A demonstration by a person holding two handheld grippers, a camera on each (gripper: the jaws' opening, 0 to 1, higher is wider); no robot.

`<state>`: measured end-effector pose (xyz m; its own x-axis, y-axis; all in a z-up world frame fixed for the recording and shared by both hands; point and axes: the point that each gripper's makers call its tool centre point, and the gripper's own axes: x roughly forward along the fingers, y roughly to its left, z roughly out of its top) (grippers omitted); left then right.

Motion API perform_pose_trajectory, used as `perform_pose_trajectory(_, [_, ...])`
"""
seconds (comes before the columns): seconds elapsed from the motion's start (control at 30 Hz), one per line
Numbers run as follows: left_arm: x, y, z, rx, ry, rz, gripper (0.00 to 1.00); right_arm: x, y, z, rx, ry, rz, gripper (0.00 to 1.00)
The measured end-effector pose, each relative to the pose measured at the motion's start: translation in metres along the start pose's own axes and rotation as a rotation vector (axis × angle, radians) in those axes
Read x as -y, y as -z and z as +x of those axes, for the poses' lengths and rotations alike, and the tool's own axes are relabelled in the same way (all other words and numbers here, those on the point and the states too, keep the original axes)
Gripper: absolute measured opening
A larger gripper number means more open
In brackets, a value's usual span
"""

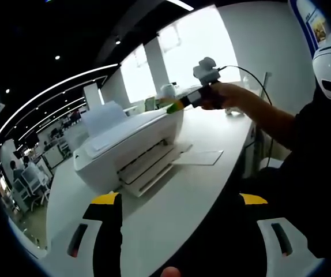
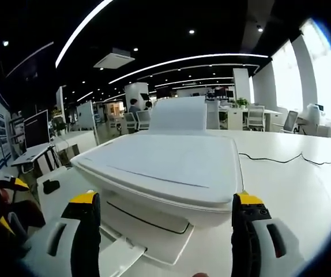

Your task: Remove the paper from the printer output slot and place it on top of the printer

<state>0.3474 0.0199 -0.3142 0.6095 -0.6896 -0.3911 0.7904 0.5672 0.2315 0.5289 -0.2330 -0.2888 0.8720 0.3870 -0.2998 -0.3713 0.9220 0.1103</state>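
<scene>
In the right gripper view the printer runs out of frame at the bottom, so its output tray is cut off and the slot's contents cannot be read. In the left gripper view the slot opening sits in shadow; a pale sheet lies flat beside the printer, possibly paper, though too washed out to be sure. The right gripper there is small against bright windows, its jaw gap unreadable. Distant office chairs blur together.

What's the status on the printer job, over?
Both claws open, holding nothing. Right claw over the printer lid; left claw back from it. Sheet of paper flat on the table beside the printer's tray.
</scene>
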Motion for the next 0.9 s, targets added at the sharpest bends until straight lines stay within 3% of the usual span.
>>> perform_pose_trajectory(0.9, [0.001,0.000,0.001,0.000,0.002,0.001,0.84,-0.010,0.008,-0.015,-0.015,-0.015,-0.047,0.90])
